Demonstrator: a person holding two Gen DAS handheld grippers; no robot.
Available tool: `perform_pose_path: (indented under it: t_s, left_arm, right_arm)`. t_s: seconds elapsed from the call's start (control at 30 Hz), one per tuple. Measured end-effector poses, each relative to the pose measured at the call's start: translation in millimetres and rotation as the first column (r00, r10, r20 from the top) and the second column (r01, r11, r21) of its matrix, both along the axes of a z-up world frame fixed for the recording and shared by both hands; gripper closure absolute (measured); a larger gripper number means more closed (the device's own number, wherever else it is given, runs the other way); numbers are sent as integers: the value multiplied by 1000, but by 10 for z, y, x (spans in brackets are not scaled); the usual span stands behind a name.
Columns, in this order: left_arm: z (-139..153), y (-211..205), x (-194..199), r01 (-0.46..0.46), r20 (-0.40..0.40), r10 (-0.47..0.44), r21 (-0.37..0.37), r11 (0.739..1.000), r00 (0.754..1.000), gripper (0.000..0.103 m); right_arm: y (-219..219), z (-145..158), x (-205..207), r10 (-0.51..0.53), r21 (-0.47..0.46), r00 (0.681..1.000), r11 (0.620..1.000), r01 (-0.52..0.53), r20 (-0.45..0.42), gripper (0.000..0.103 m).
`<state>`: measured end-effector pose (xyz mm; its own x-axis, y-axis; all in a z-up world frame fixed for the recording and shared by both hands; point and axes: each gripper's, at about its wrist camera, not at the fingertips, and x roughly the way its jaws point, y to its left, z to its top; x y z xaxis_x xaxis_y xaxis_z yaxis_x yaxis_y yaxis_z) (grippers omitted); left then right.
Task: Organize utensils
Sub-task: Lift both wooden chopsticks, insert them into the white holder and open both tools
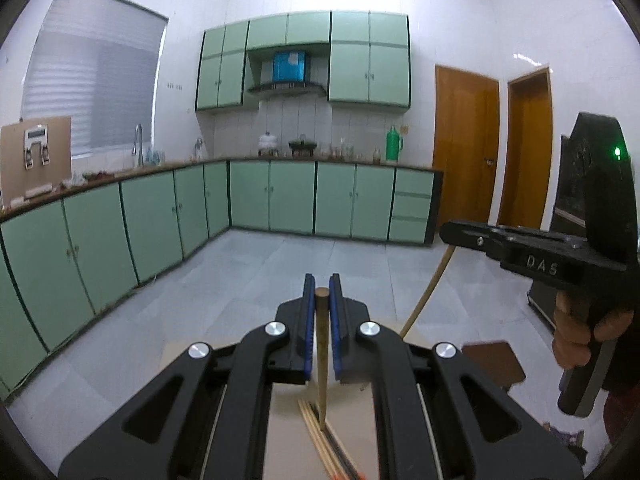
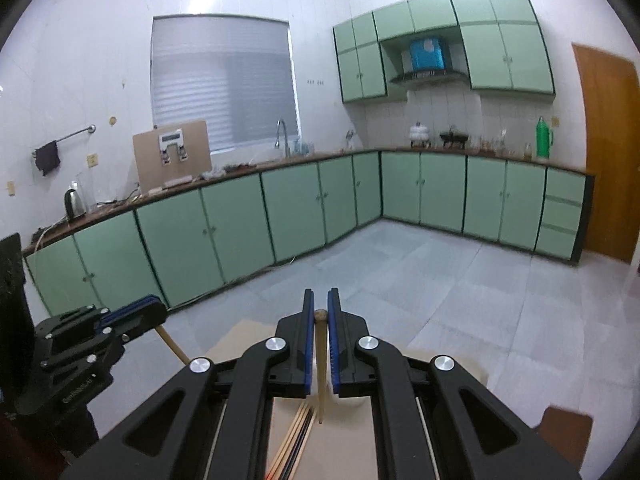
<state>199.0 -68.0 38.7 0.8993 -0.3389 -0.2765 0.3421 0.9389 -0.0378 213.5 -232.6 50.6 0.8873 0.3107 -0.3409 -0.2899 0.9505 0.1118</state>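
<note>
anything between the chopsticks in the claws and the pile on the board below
Nothing visible. Left claw and right claw each grip a tan wooden chopstick directly over the bundle of loose chopsticks on the pale board.

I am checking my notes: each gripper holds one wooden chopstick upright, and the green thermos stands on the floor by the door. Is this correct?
Not quite. The green thermos stands on the countertop, not on the floor, as the left wrist view shows. The rest holds: the left gripper and the right gripper each hold a wooden chopstick upright.
</note>
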Motion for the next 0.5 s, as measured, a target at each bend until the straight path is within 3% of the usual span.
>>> perform_pose_path:
  t_s: [0.27, 0.5]
  left_arm:
    - [362, -221, 609, -27, 75, 27, -6, 1000, 997, 97]
    - [170, -396, 1192, -74, 75, 72, 25, 997, 995, 97]
  right_arm:
    - [-15, 265, 478, -35, 9, 998, 999, 34, 44, 97]
    - [96, 80, 894, -53, -38, 998, 998, 54, 31, 97]
